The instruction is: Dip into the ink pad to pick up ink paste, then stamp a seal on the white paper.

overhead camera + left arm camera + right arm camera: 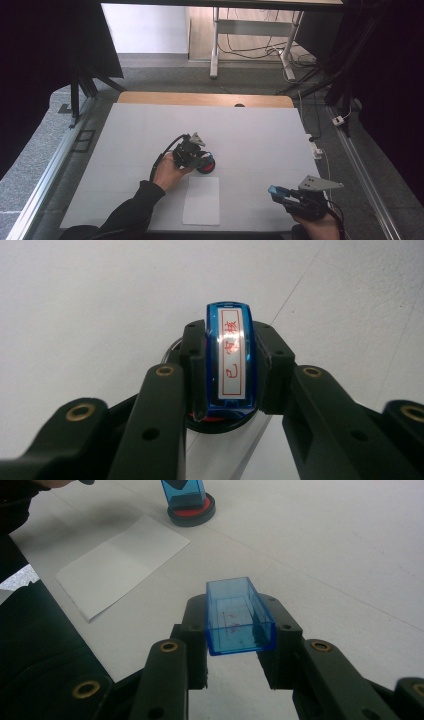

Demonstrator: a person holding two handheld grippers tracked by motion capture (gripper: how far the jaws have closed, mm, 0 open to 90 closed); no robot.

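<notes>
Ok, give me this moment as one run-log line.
left gripper: shut on blue stamp, pressed on red ink pad | right gripper: shut on blue stamp cap | white paper sheet: unstamped

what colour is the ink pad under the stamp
Red, set in a black round case; the ink pad shows best in the right gripper view, under the blue stamp.

Inventory count: items on and over the desk

One blue stamp point(229, 360) with a red-lettered label, clamped upright in the left gripper point(196, 152). One round ink pad point(191, 514), black rim and red centre, under the stamp, just past centre toward 11 o'clock. One clear blue stamp cap point(239, 617), open side up, clamped in the right gripper point(280, 192) at 5 o'clock. One white paper sheet point(201, 200) at 6 o'clock. Two grippers, two hands, one desk point(250, 135).
</notes>
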